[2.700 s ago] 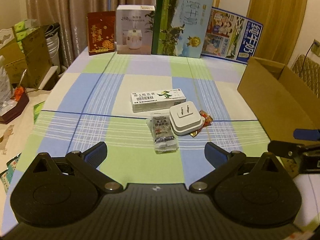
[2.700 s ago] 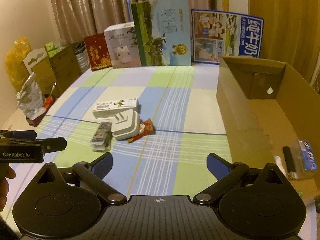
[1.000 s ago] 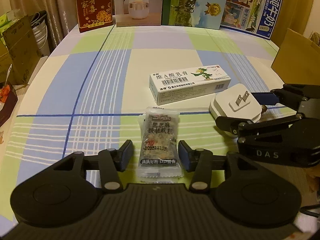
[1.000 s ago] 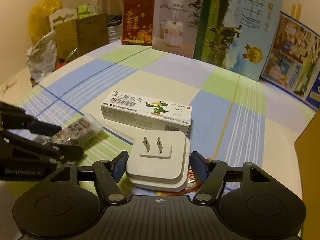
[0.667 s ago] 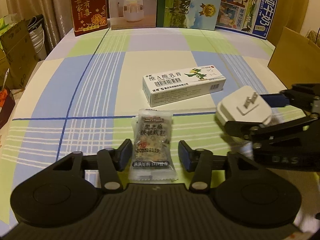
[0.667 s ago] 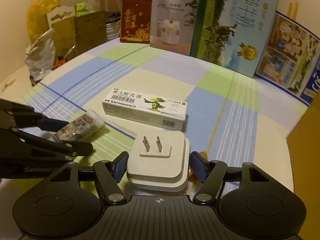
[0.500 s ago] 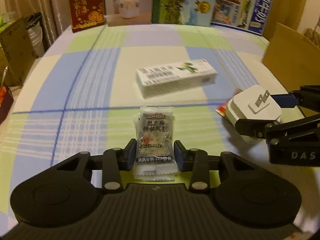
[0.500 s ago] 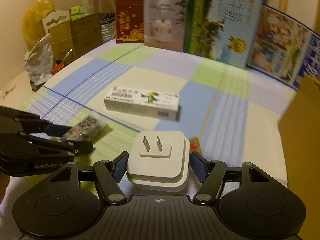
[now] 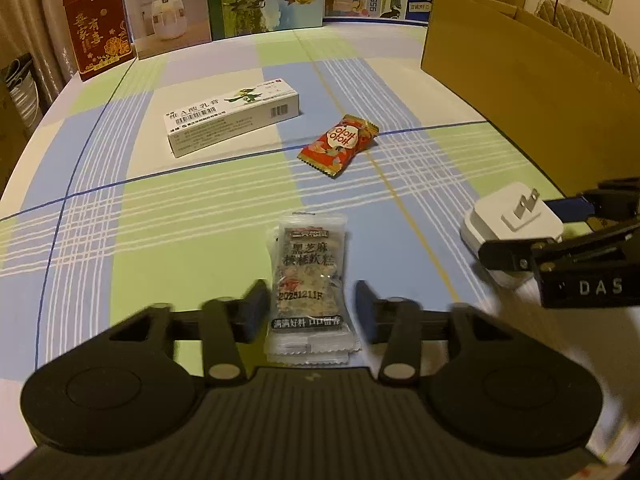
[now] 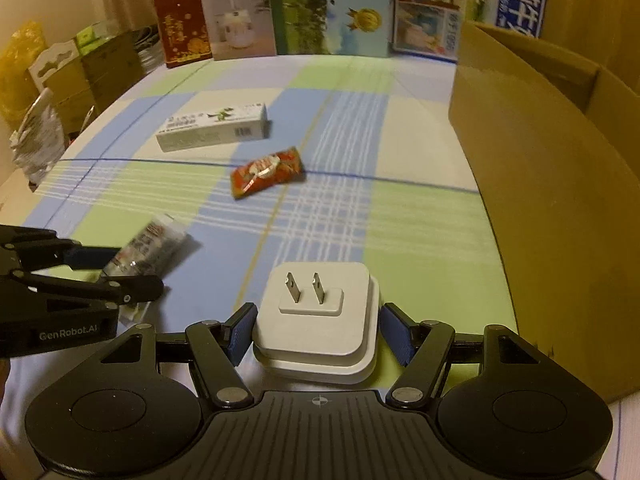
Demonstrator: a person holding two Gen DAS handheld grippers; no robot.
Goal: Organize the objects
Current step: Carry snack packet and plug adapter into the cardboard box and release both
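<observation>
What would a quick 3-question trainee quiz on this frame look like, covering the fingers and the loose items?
1. True or false: the right gripper has its fingers closed on the white plug adapter.
2. What does the left gripper hold? A) red candy wrapper B) grey snack packet C) white ointment box
3. Fill in: the red candy wrapper lies on the checked tablecloth between the white ointment box and the ____ box.

Key
1. True.
2. B, the grey snack packet.
3. Cardboard: the cardboard box stands at the table's right side.
</observation>
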